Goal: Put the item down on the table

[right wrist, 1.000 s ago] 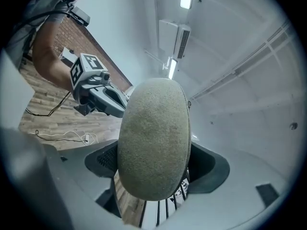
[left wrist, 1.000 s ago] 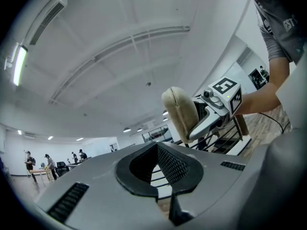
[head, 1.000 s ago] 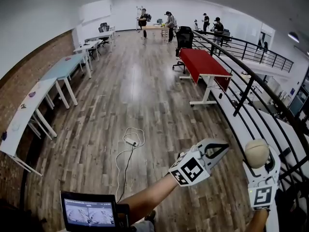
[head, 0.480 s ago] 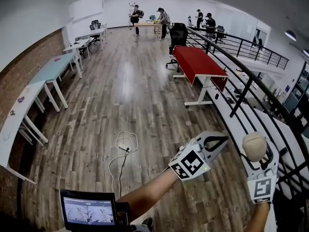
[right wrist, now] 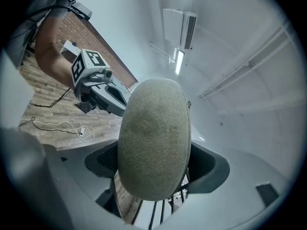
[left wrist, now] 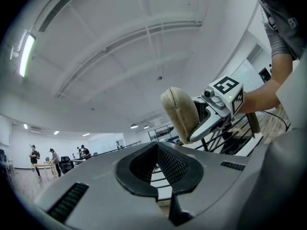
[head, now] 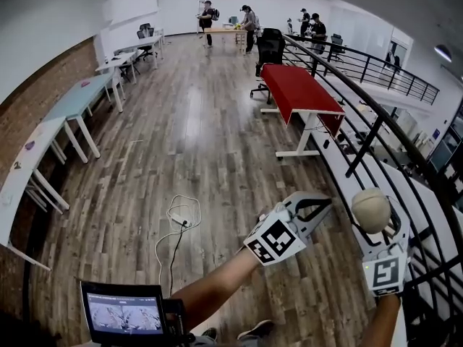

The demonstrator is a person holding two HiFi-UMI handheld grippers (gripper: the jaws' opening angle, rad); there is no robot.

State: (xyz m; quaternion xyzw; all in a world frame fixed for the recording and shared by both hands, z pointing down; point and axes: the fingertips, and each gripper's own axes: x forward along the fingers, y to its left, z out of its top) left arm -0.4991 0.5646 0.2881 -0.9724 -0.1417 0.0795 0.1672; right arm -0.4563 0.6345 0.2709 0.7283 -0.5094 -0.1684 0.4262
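While the right tool (head: 384, 233) pinched the item (head: 371, 210) aloft at 4 o'clock in the head view, the left tool (head: 321, 207), near its 9 o'clock, had its jaws pressed together on nothing. The item was a beige, felt-like oval with a seam. A black railing (head: 376, 132) ran close at 3 o'clock. Open wooden floor (head: 195, 143) stretched toward 11 o'clock, with a red bench (head: 300, 89) at 1 o'clock.

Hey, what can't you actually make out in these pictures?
- What the beige item is: right gripper view shows only its fuzzy face; head view, too small.
- Where the jaws of the right gripper touch it: the item covers them in the right gripper view.
- Screen contents: head view, too small.
- Small objects on the white table: head view, too small.
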